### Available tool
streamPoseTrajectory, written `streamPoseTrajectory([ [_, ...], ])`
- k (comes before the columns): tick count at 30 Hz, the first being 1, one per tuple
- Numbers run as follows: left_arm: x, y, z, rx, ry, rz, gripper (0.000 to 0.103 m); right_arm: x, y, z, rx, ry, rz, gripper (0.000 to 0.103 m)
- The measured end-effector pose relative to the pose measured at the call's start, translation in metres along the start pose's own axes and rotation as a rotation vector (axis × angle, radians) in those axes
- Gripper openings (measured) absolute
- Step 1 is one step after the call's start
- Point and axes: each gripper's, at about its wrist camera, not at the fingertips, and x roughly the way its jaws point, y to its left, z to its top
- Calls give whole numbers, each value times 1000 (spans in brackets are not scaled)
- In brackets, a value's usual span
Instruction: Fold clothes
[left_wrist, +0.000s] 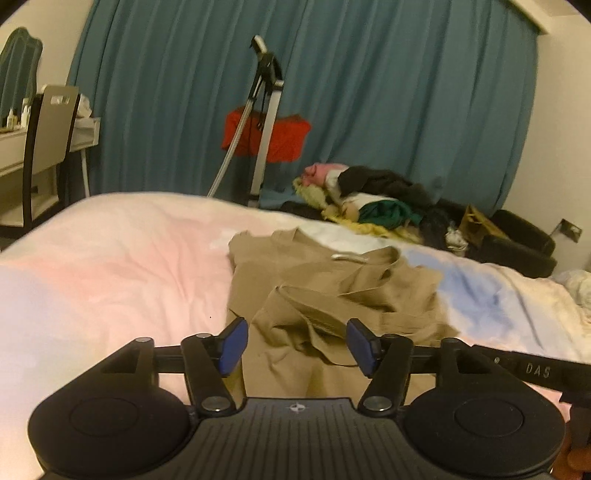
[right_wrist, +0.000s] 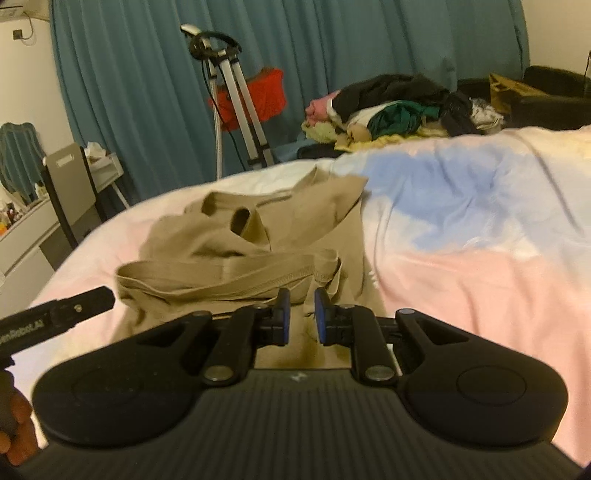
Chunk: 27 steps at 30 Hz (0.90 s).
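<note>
Garment (left_wrist: 325, 291) crumpled on bed (left_wrist: 110, 258) – just ahead of left gripper (left_wrist: 297, 345), jaws apart

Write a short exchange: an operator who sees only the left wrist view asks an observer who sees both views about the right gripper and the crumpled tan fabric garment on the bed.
Operator: Are the right gripper's jaws open?
Observer: The right gripper shows a narrow gap between its blue pads; nothing is visibly pinched.
Operator: What lies just ahead of it?
Observer: On the crumpled tan fabric garment, a flat stitched hem band runs crosswise, ending close to that gripper's fingertips.
</note>
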Motion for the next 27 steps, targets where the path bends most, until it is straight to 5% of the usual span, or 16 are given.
streamPoseTrajectory([
  [3, -34, -4, 0, 5, -10, -13, 79, -32, 2, 3, -14, -12, 12, 25],
  [5, -58, -4, -2, -12, 0, -33, 81, -52, 2, 4, -1, -27, 31, 65],
  [7, -76, -2, -5, -55, 32, -68, 84, -73, 0, 1, 55, -52, 62, 87],
  [13, -93, 25, -42, -384, 247, -220, 86, -116, -15, -21, 315, -20, 190, 85],
  [18, -59, 48, -73, -630, 436, -250, 84, -97, -40, -67, 633, 187, 265, 86],
  [23, -28, 75, -92, -876, 448, -211, 73, -60, -67, -107, 875, 309, 214, 70],
  [25, -23, 87, -95, -944, 418, -172, 41, -51, -75, -115, 934, 296, 177, 56],
  [27, -18, 96, -98, -988, 414, -158, 22, -51, -77, -114, 936, 258, 137, 33],
])
